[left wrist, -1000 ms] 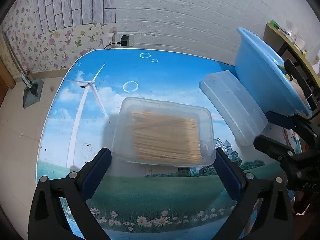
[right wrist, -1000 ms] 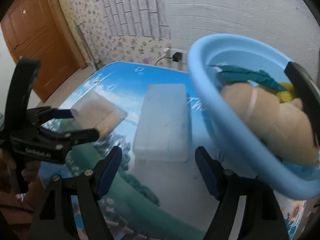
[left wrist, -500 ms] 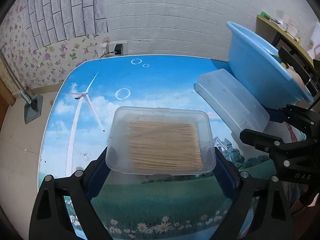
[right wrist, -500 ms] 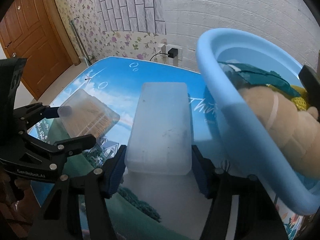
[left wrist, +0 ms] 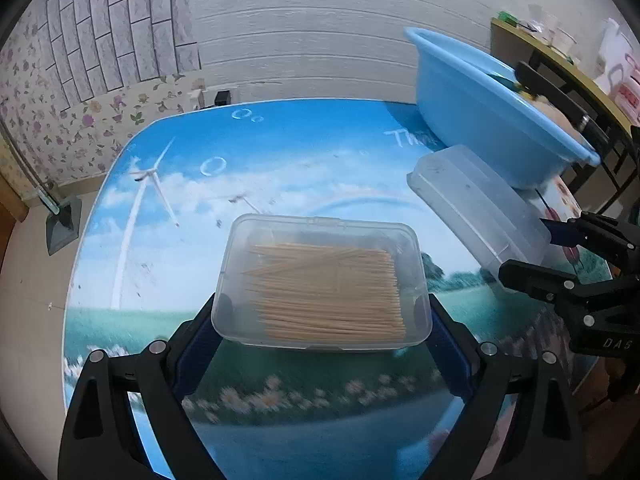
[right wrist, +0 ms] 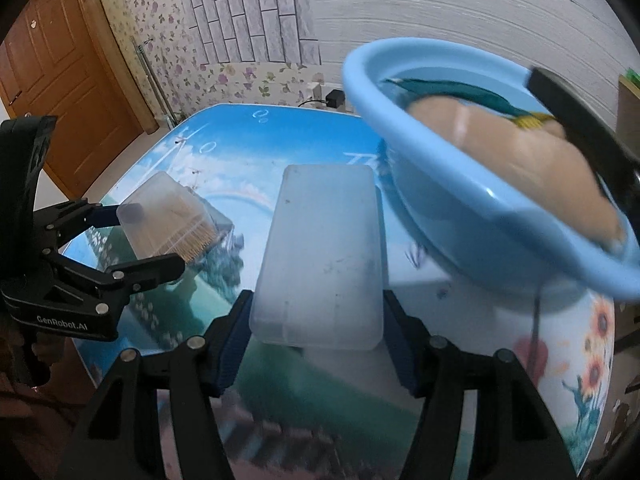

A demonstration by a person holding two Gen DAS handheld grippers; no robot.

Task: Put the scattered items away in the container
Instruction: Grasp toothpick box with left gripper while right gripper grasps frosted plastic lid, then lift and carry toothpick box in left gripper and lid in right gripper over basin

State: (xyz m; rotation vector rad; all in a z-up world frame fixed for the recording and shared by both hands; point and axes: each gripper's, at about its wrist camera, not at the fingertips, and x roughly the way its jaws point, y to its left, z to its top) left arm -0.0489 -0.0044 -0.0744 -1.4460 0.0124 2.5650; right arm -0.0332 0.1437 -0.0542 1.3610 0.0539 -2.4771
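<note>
Left claw (left wrist: 322, 320) clamped on the clear toothpick box (left wrist: 323, 280) by its short ends, box lifted off the bench (left wrist: 280, 168). Right claw (right wrist: 316, 336) closed on the frosted plastic case (right wrist: 320, 256) across its near end, case raised just beside the blue basin (right wrist: 472, 216). Basin holds a tan bundle (right wrist: 520, 152) and a green item, edges blurred.

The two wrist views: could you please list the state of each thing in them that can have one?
Toothpick box: lid shut, full, held off the table.
Frosted box: lid shut, gripped at its near end.
Blue basin: open, tilted, already holding items.
Left gripper: shut on the toothpick box.
Right gripper: shut on the frosted box.
Door: shut.
</note>
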